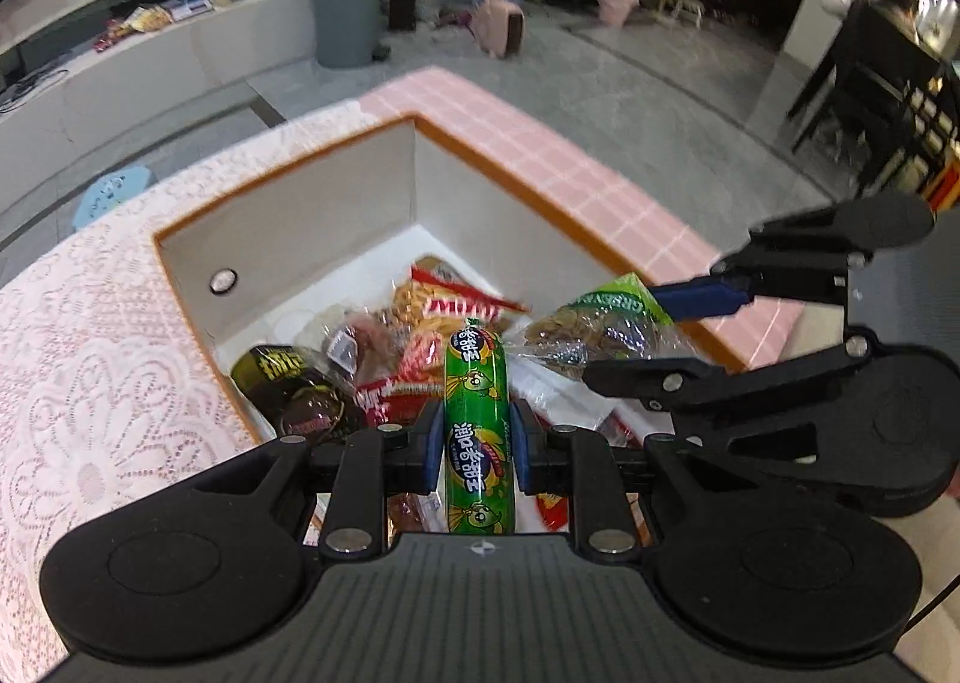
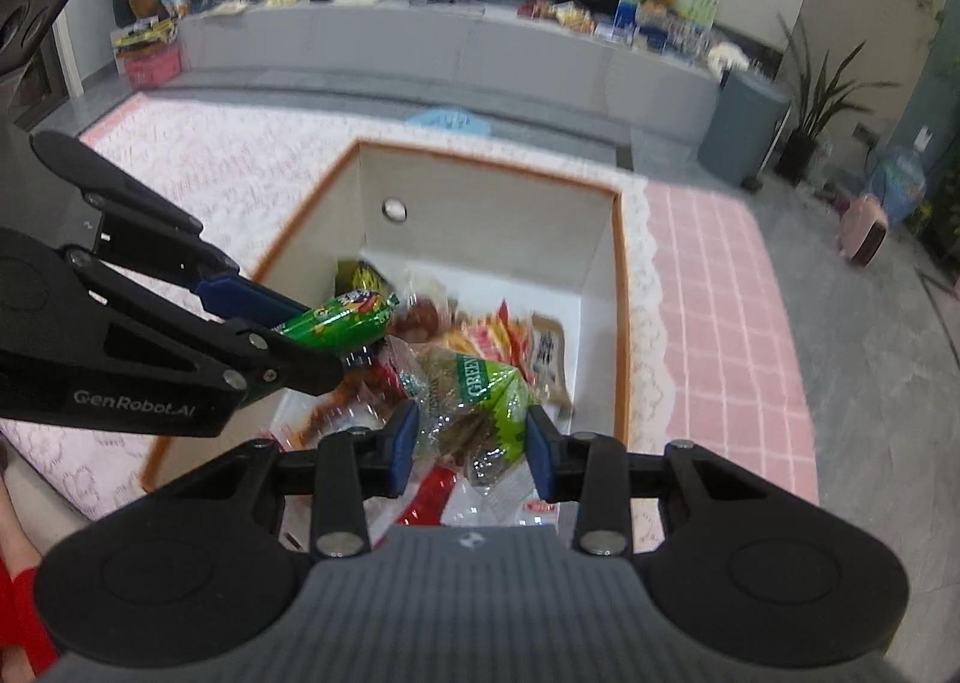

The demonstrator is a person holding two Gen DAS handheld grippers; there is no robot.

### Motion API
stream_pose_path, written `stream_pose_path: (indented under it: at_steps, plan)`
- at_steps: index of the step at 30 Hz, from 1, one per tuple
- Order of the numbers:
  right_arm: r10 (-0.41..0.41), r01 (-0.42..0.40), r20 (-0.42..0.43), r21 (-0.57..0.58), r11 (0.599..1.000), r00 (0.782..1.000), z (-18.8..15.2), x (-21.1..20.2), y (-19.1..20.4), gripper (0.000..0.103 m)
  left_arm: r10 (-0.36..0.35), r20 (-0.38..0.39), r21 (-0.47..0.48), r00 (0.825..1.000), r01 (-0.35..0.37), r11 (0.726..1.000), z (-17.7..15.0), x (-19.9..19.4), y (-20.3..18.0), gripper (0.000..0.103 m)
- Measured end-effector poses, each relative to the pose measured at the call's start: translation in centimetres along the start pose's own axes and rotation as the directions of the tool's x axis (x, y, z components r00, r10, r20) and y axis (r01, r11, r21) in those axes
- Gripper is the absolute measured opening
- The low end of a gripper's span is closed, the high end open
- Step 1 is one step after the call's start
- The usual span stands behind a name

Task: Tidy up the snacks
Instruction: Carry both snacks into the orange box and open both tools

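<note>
Tongs on the left hand [image 1: 476, 446] are pinching a green sausage stick [image 1: 477, 431], the blue pads pressed on both sides of its middle. The stick stands lengthwise along the fingers, one end toward the camera, the other pointing out over the box [image 1: 288, 215]. In the right wrist view the same left tongs [image 2: 324, 338] enter from the left edge, the sausage stick [image 2: 342, 320] protruding from them above the near left part of the box [image 2: 480, 203].

Tongs on the right hand [image 2: 471, 437] are pinching a clear bag with a green header [image 2: 474, 401], its contents brown; the pads bear on the crumpled film at either side. In the left wrist view the right tongs [image 1: 624, 335] reach in from the right, with the bag [image 1: 600, 323] at their tips over the right side of the box.

Box: white inside, orange-brown rim, a round metal fitting [image 1: 223, 281] on one inner wall. Its floor carries a loose pile of snack packets [image 1: 420, 323], red, yellow and dark; individual labels are too blurred to read. Both held items hang above this pile; contact with it cannot be determined.

Box sits on the worktop, on a pink lace cloth [image 1: 90, 383] with a pink checked cloth [image 1: 540, 143] on its far side. Beyond the box, a grey bin [image 1: 347, 14] stands on the floor.
</note>
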State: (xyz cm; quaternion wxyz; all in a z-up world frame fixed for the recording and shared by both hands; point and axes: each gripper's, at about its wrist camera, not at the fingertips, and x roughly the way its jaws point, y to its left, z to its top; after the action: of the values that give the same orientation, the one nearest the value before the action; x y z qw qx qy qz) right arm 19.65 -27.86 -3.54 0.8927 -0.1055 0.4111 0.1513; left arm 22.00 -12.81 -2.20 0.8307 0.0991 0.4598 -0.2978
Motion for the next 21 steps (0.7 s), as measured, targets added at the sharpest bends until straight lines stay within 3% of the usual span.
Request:
stream_pose_path:
  at_steps: [10,21]
  plan:
    - [0.054,-0.058,-0.117,-0.030,0.998,0.992,-0.6,4.7,-0.1,0.037,0.027,-0.125,0.039,0.992,-0.023,0.999,-0.9,3.8,0.6,0.025]
    - [0.059,-0.067,-0.161,-0.039,0.997,0.985,-0.9,5.5,0.2,0.046,0.060,-0.139,0.080,0.989,-0.049,0.996,-0.9,4.0,0.4,0.026]
